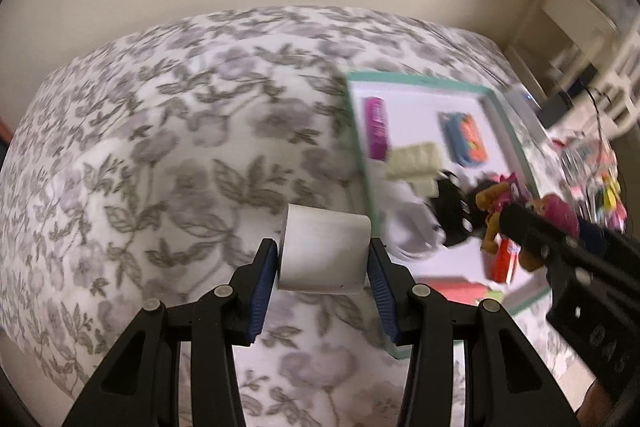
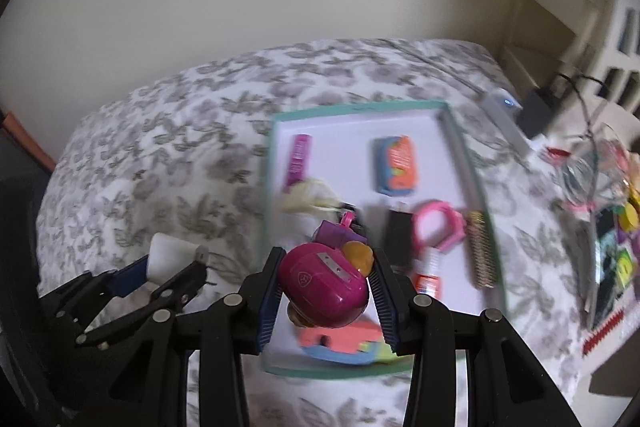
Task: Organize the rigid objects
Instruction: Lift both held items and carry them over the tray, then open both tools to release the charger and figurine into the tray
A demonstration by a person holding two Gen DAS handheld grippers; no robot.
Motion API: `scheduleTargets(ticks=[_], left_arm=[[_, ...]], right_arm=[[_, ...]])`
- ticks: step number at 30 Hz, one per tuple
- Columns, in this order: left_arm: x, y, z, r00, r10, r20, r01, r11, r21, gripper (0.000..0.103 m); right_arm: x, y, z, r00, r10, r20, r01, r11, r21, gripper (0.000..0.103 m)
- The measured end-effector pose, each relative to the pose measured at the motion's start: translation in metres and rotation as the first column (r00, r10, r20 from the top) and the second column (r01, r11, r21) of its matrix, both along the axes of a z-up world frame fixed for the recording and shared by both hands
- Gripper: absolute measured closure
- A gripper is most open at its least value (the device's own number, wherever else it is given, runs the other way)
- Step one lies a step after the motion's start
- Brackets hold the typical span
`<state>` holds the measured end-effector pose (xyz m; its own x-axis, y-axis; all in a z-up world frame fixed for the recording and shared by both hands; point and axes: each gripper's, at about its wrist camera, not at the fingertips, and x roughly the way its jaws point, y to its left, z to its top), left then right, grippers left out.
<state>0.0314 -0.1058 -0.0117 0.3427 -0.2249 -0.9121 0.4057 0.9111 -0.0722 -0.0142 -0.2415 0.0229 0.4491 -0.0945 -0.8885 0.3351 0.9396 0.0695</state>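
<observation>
A tray (image 2: pixel 460 147) is lying on the bed (image 2: pixel 160 155). Inside it, a flat box (image 2: pixel 298 157) is sitting far left, a pouch (image 2: pixel 398 163) far right, and a hairbrush (image 2: pixel 480 251) is resting along the right wall. A charger (image 2: pixel 536 111) is lying behind the tray.

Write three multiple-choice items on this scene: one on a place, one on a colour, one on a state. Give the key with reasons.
1. Where does the orange and blue pack lie?
A. inside the teal-rimmed tray
B. on the floral bedspread
C. between the left gripper's jaws

2. What colour is the block in the left gripper?
A. pink
B. white
C. teal

3. What is the right gripper doing?
A. hanging open and empty
B. holding a comb
C. holding a magenta toy

Key: 1 A, the pack sits within the tray's rim. 2 B, the white block shows between the blue pads. 3 C, the magenta toy sits pinched between the jaws.
</observation>
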Motion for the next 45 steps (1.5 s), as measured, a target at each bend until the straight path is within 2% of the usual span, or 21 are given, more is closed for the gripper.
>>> scheduleTargets(ticks=[8, 12, 23, 29, 37, 42, 44, 45], left_arm=[[-0.026, -0.041, -0.015, 0.992, -0.128, 0.005, 0.128, 0.991, 0.050, 0.056], [-0.035, -0.056, -0.023, 0.985, -0.173, 0.001, 0.172, 0.981, 0.086, 0.055], [-0.045, -0.072, -0.043, 0.975, -0.219, -0.024, 0.220, 0.964, 0.151, 0.055], [-0.048, -0.077, -0.045, 0.972, -0.235, -0.013, 0.234, 0.958, 0.168, 0.055], [-0.047, -0.078, -0.046, 0.972, -0.233, -0.010, 0.232, 0.960, 0.159, 0.055], [-0.047, -0.078, -0.045, 0.972, -0.235, -0.008, 0.234, 0.961, 0.148, 0.055], [-0.048, -0.079, -0.041, 0.971, -0.237, 0.000, 0.235, 0.963, 0.134, 0.051], [-0.048, -0.078, -0.040, 0.971, -0.238, 0.004, 0.236, 0.963, 0.128, 0.044]], right_arm=[[-0.025, -0.057, -0.023, 0.983, -0.156, -0.097, 0.156, 0.988, -0.011, 0.058], [-0.028, -0.071, -0.037, 0.973, -0.185, -0.140, 0.189, 0.982, 0.017, 0.058], [-0.021, -0.066, -0.045, 0.972, -0.159, -0.175, 0.156, 0.987, -0.035, 0.058], [-0.020, -0.064, -0.051, 0.967, -0.142, -0.212, 0.133, 0.990, -0.056, 0.058], [-0.022, -0.073, -0.069, 0.947, -0.168, -0.273, 0.165, 0.986, -0.035, 0.058], [-0.023, -0.077, -0.070, 0.942, -0.189, -0.279, 0.184, 0.982, -0.042, 0.058], [-0.023, -0.077, -0.068, 0.943, -0.190, -0.274, 0.186, 0.982, -0.044, 0.058], [-0.023, -0.077, -0.066, 0.945, -0.190, -0.268, 0.184, 0.982, -0.044, 0.058]])
